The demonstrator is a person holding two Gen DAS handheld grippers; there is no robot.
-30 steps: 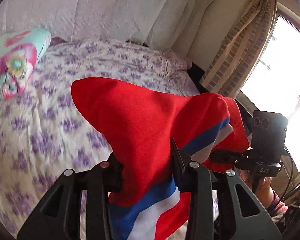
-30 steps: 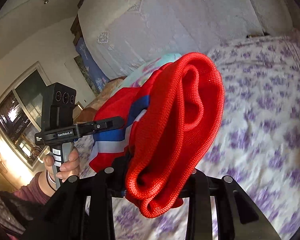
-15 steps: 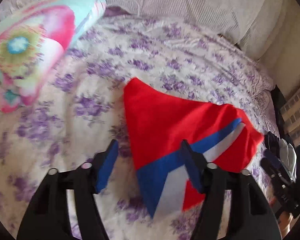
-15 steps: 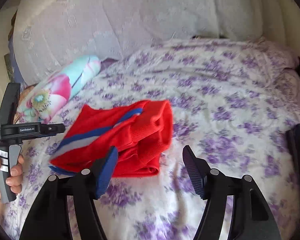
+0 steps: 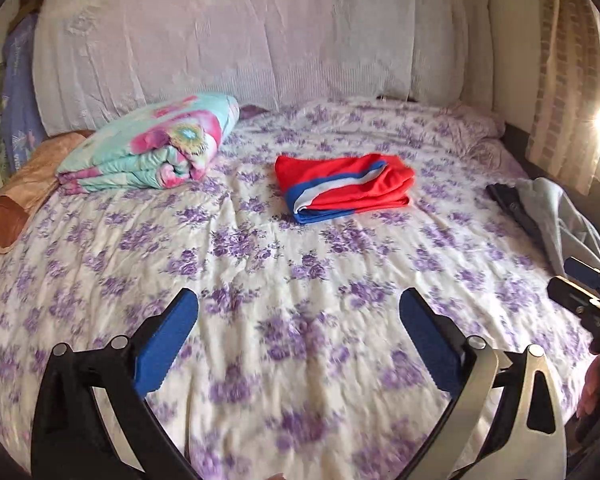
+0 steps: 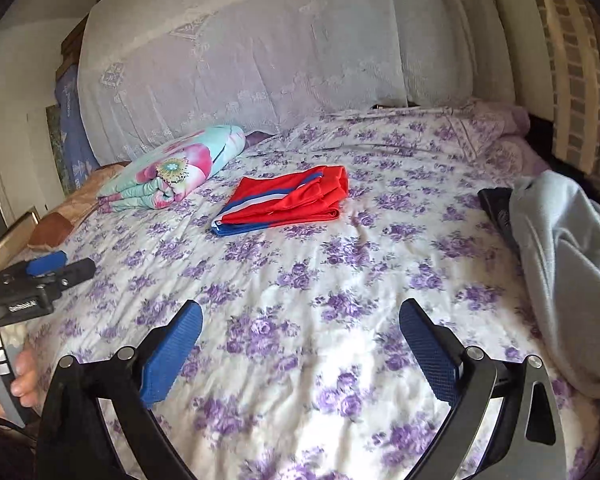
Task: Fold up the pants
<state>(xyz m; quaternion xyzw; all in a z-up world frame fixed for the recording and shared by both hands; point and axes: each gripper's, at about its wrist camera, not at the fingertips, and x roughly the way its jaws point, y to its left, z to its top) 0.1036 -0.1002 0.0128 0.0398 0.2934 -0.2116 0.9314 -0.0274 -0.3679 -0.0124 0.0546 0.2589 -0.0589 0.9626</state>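
Pants (image 5: 342,186): folded into a flat bundle, red with a blue and white stripe, lying on the bed (image 5: 260,272) in the upper middle of the left wrist frame and a little left of centre in the right wrist frame (image 6: 286,202); nothing is touching them

Left gripper (image 5: 298,334): sitting at the bottom of its own frame with the blue pads (image 5: 166,344) spread wide and holding nothing, well apart from the pants; it is also showing at the left edge of the right wrist frame (image 6: 40,276), gripped by a hand (image 6: 8,376)

Right gripper (image 6: 300,338): likewise standing wide apart and empty at the bottom of its frame, pants well beyond it; its tip is peeking in at the right edge of the left wrist frame (image 5: 584,292)

Bed cover: cream fabric printed with purple flowers, lightly wrinkled, filling most of both frames

Folded quilt (image 5: 156,154): turquoise with pink flowers, puffy, resting at the upper left, near the pants but not touching

Brown pillow (image 5: 24,196): satiny, lying at the far left edge

Grey garment (image 6: 568,264): soft, crumpled, draping over the right edge of the bed, partly covering a dark item (image 6: 496,210) too hidden to identify

White lace drape (image 5: 240,40): hanging across the back behind the bed

Curtain (image 5: 568,80): beige, patterned in small blocks, hanging at the upper right beside a bright window
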